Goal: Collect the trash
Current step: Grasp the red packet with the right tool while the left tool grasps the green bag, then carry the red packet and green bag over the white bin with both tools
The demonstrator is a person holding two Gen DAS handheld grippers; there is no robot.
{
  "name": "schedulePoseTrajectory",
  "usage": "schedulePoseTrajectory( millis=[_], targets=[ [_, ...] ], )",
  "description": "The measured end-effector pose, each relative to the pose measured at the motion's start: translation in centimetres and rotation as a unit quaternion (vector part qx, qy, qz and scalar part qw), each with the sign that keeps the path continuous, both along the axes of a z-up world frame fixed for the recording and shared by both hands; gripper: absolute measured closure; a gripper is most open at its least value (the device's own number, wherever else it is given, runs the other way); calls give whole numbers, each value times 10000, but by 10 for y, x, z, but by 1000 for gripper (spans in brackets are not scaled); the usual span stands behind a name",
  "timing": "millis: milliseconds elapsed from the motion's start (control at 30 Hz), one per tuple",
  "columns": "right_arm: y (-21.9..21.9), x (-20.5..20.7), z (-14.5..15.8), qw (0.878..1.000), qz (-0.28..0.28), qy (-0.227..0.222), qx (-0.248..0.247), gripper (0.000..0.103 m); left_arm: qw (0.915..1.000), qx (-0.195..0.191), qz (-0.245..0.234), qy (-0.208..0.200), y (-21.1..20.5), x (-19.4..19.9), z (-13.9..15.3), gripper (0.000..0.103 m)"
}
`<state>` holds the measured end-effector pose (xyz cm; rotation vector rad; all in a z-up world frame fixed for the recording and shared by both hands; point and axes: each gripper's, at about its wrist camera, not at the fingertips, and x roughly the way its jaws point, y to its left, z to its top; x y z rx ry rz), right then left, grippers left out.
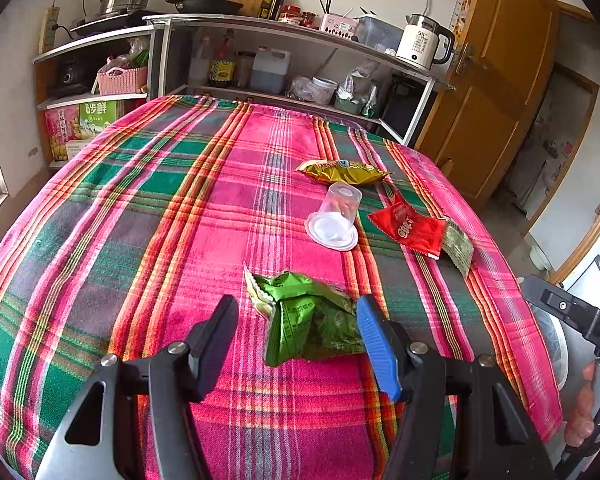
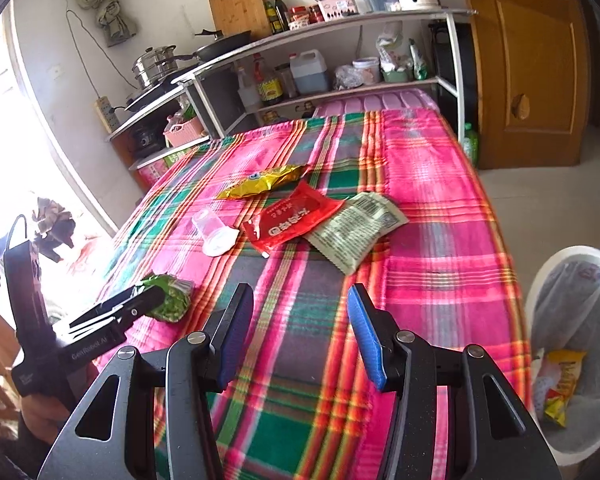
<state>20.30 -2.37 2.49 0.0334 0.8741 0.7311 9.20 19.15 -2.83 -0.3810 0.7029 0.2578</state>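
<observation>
The bench point(image 1: 148, 216), covered in pink-green plaid cloth, carries the loose trash. A lined white bin point(image 2: 576, 360) beside its right edge holds a yellow wrapper point(image 2: 560, 388). The left hand-held gripper point(image 1: 296, 316) is released, jaws apart on either side of the green wrapper point(image 1: 312, 320). The right hand-held gripper point(image 2: 300, 304) is released over bare cloth. Farther off lie the red wrapper point(image 2: 292, 220), grey-green packet point(image 2: 356, 228), gold wrapper point(image 1: 344, 171) and clear cup point(image 1: 336, 216).

White kettle point(image 1: 418, 46) on the top shelf reads "55°"; a green carton point(image 1: 100, 114) on the low shelf bears "6步鲜"; the left tongs point(image 2: 148, 300) carry "GenRobot.AI" along their dark body.
</observation>
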Motion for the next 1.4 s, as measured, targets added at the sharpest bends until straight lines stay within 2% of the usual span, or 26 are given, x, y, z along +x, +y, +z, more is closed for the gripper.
schedulePoseTrajectory(
  millis=[100, 267, 533, 700, 767, 900, 1000, 1400],
  targets=[
    [15, 10, -6, 9998, 74, 175, 46, 53, 10000, -63, -7, 63, 2, 4, -3, 52],
    [38, 24, -17, 9988, 154, 446, 103, 53, 9998, -125, -95, 82, 3, 6, -6, 61],
    [60, 52, -36, 9932, 53, 1090, 403, 55, 9994, -275, -203, -34, 5, 5, -7, 64],
    [64, 72, -47, 9852, -219, 1541, 722, 59, 9989, -359, -285, -80, 7, 6, -7, 64],
    [65, 77, -47, 9842, -317, 1563, 773, 60, 9988, -366, -323, -94, 7, 6, -7, 64],
    [70, 79, -50, 9862, -453, 1483, 579, 86, 9986, -354, -379, -104, 6, 7, -7, 64],
    [71, 78, -51, 9880, -501, 1386, 458, 96, 9986, -335, -387, -97, 5, 8, -6, 65],
    [41, 52, -27, 9930, -373, 994, 511, 102, 9987, -127, -460, -166, -6, 5, 2, 72]
  ],
)
